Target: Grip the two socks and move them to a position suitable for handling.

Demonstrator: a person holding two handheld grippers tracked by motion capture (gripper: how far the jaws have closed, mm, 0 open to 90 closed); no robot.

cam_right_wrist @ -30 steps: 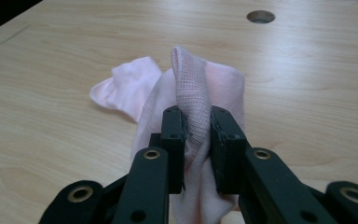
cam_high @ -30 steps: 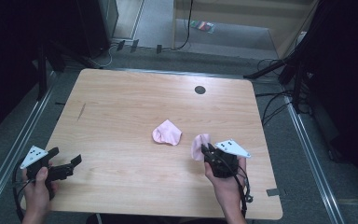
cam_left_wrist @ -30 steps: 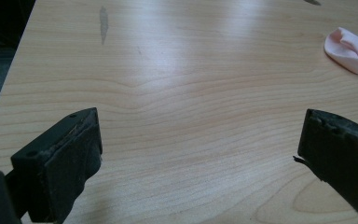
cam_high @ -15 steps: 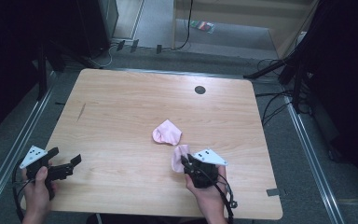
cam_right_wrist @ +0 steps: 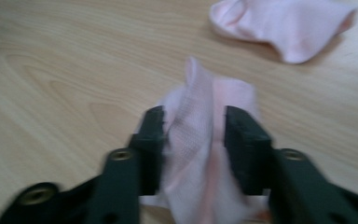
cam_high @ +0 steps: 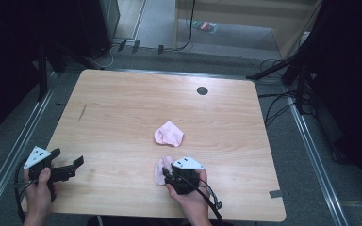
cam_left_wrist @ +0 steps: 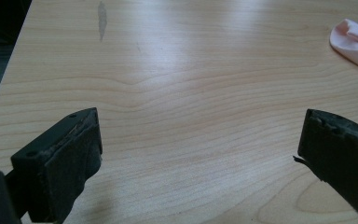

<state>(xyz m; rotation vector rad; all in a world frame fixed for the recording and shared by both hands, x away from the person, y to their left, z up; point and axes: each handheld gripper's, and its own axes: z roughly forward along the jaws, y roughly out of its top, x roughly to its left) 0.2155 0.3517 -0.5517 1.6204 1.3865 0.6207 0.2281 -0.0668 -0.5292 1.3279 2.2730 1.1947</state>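
1. High view. Right gripper (cam_high: 166,175) clenched on a pink sock (cam_high: 160,170), near the front edge of the wooden table (cam_high: 122,113). Second pink sock (cam_high: 169,133) lying loose just beyond the held one, apart from it. Left gripper (cam_high: 73,166) released, empty, well to the left of the held sock.
2. Same view, surroundings. Dark round grommet (cam_high: 202,90) toward the far edge, beyond both socks. Grey floor, metal rails and cables (cam_high: 278,101) around the table; dim room.
3. Left gripper view. Jaws wide apart over bare wood; loose sock (cam_left_wrist: 356,42) far off at upper right; dark scuff (cam_left_wrist: 102,18) on the tabletop.
4. Right gripper view. Jaws pressed on a bunched fold of the held sock (cam_right_wrist: 200,140), with cloth spilling out below; loose sock (cam_right_wrist: 284,23) beyond, not touching.
5. Judgement on the step: likely bringing the pair together. Best done by keeping the pinch firm, lifting before travel to avoid dragging, and setting down flat beside the loose sock.
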